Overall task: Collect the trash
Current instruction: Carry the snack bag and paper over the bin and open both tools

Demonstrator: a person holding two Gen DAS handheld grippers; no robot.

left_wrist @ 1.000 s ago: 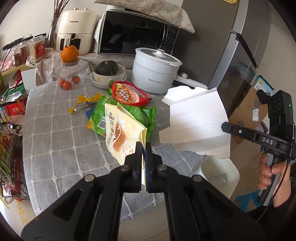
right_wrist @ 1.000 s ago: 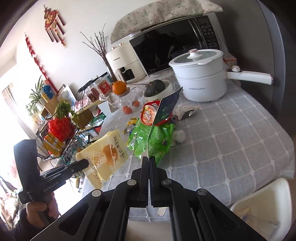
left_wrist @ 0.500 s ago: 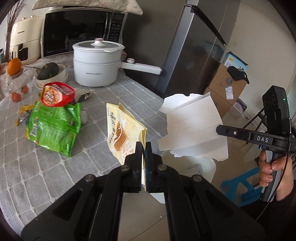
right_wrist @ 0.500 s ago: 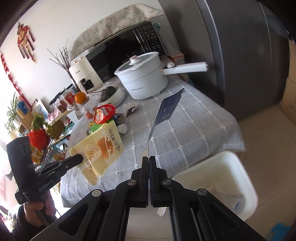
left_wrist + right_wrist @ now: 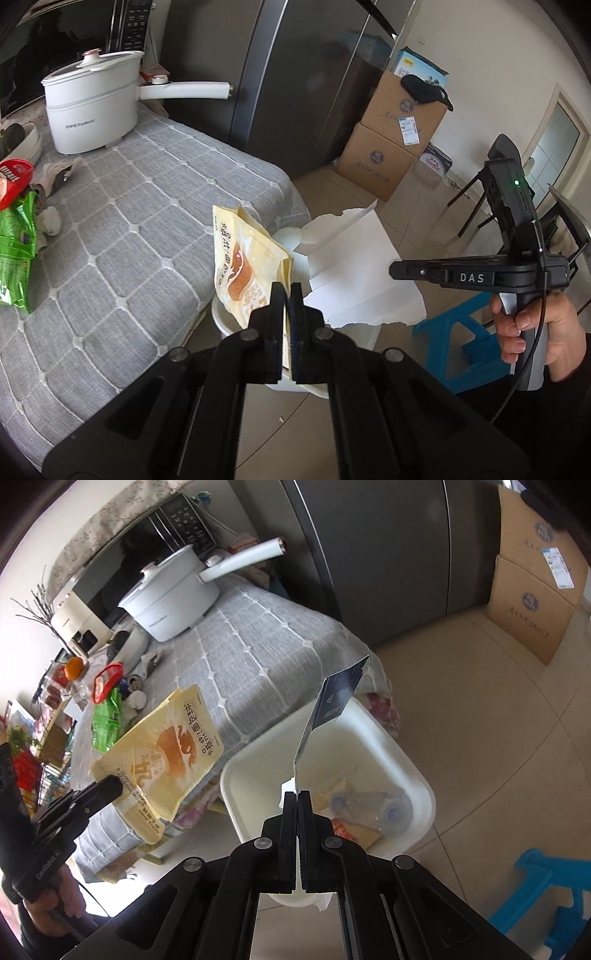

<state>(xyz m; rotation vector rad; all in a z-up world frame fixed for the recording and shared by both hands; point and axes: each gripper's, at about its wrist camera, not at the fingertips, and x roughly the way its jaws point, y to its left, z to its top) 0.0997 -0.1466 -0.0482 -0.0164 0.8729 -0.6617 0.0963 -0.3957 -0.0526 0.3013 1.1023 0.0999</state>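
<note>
The left claw (image 5: 287, 295) is clenched on the lower edge of a yellow snack bag (image 5: 245, 267), held just past the table (image 5: 147, 206) edge, above the near rim of the white bin (image 5: 413, 775). The right claw (image 5: 297, 805) grips a torn sheet of white card (image 5: 362, 266) with a dark printed face, standing over the bin's open mouth. A clear bottle (image 5: 369, 806) and what look like wrappers lie inside. Bare floor (image 5: 480, 709) opens right of the bin; a green packet (image 5: 14, 254) sits far left
</note>
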